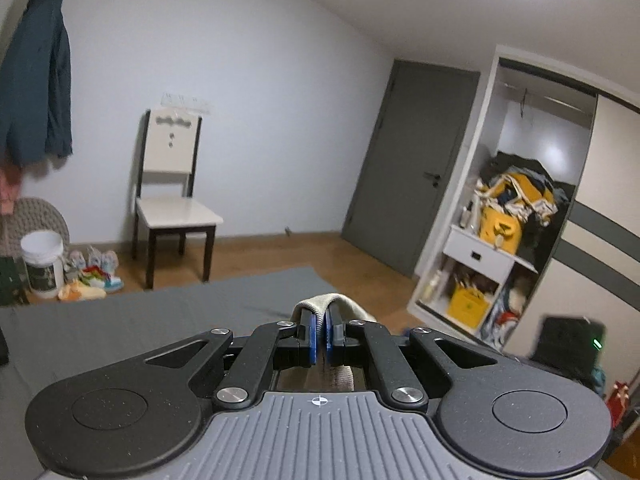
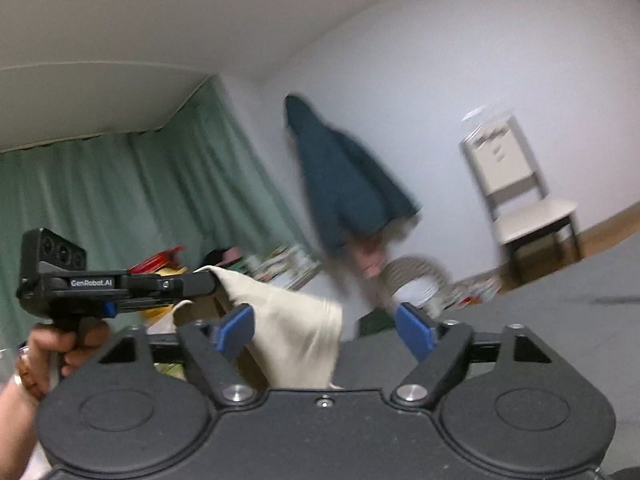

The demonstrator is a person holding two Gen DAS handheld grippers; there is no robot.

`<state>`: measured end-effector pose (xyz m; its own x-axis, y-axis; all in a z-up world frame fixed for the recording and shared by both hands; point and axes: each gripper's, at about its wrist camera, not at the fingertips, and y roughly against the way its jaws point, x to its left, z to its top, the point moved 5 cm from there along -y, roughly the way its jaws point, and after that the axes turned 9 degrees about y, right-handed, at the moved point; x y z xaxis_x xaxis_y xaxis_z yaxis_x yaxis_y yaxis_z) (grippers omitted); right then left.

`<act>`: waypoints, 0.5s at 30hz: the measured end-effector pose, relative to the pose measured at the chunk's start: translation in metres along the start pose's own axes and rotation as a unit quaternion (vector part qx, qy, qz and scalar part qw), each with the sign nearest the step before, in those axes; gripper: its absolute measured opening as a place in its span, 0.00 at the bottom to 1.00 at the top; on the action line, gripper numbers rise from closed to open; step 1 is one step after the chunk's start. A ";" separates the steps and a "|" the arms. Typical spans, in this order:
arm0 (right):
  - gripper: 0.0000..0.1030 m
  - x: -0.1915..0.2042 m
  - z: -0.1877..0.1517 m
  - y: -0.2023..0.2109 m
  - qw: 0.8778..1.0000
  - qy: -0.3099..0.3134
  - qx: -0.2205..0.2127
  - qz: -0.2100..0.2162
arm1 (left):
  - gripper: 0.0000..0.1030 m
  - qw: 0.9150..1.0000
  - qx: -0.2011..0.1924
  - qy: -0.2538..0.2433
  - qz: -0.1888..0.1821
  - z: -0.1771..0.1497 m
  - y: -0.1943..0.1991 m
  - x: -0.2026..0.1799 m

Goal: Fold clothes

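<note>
Left gripper [image 1: 319,338]: blue pads pressed together on a fold of beige cloth; the cloth arches over the fingertips and runs back between the fingers toward the body; in the right wrist view the same tool [image 2: 208,280] lies level at the left, gripped by a hand [image 2: 52,350], its tip clamped on the cloth's upper corner

Right gripper [image 2: 325,330]: jaws spread wide; blue pads [image 2: 236,328] stand well apart; nothing between them is pinched

Beige cloth [image 2: 292,328]: raised off the surface, hanging from the left gripper's tip; it drapes down across the gap of the right gripper, nearer that gripper's left pad, which it seems to brush; lower edge hidden behind the gripper body; seen in the left wrist view as a small ribbed hump [image 1: 330,304] at the fingertips

Grey sheet [image 1: 160,320]: flat surface spread below both tools

Chair [image 1: 172,204]: white seat and back, dark legs, against the far wall

Dark blue garment [image 2: 344,184]: hanging on the wall, blurred

Green curtain [image 2: 132,200]: behind the left gripper in the right wrist view

Grey door [image 1: 408,168]: shut, right of the chair

Open wardrobe [image 1: 508,216]: shelves stuffed with yellow and dark items

White bucket [image 1: 42,264]: on the floor at the left, shoes beside it
</note>
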<state>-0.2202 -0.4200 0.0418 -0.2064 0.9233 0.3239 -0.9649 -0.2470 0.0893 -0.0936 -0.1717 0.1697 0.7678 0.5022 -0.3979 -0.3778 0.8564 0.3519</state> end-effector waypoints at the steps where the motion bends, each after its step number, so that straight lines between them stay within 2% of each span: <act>1: 0.70 0.002 -0.005 -0.002 1.000 0.010 0.005 0.015 | 0.03 1.000 0.005 -0.003 0.002 -0.006 -0.001 0.005; 2: 0.68 0.004 -0.011 -0.005 0.999 0.019 0.010 0.030 | 0.03 1.000 0.011 -0.005 0.004 -0.011 -0.001 0.009; 4: 0.68 0.020 -0.021 -0.005 0.996 0.077 0.016 0.041 | 0.03 1.000 0.025 -0.013 0.009 -0.022 0.000 0.014; 7: 0.65 0.055 -0.037 -0.003 0.980 0.193 0.030 0.047 | 0.03 0.999 0.039 -0.015 0.018 -0.032 -0.002 0.024; 9: 0.57 0.082 -0.045 -0.007 0.958 0.280 0.042 0.045 | 0.03 0.998 0.048 -0.014 0.023 -0.038 -0.003 0.030; 12: 0.46 0.105 -0.057 -0.019 0.908 0.414 0.071 0.015 | 0.03 0.998 0.057 -0.016 0.024 -0.045 -0.004 0.037; 14: 0.46 0.110 -0.062 -0.028 0.882 0.463 0.091 0.013 | 0.03 0.998 0.062 -0.022 0.023 -0.051 -0.004 0.039; 15: 0.46 0.111 -0.064 -0.031 0.873 0.477 0.099 0.016 | 0.03 0.997 0.065 -0.024 0.022 -0.053 -0.004 0.038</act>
<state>-0.2237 -0.2912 0.0145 -0.3645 0.7170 -0.5942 -0.9289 -0.2354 0.2858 -0.0899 -0.1499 0.1079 0.7772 0.5299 -0.3392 -0.3440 0.8093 0.4762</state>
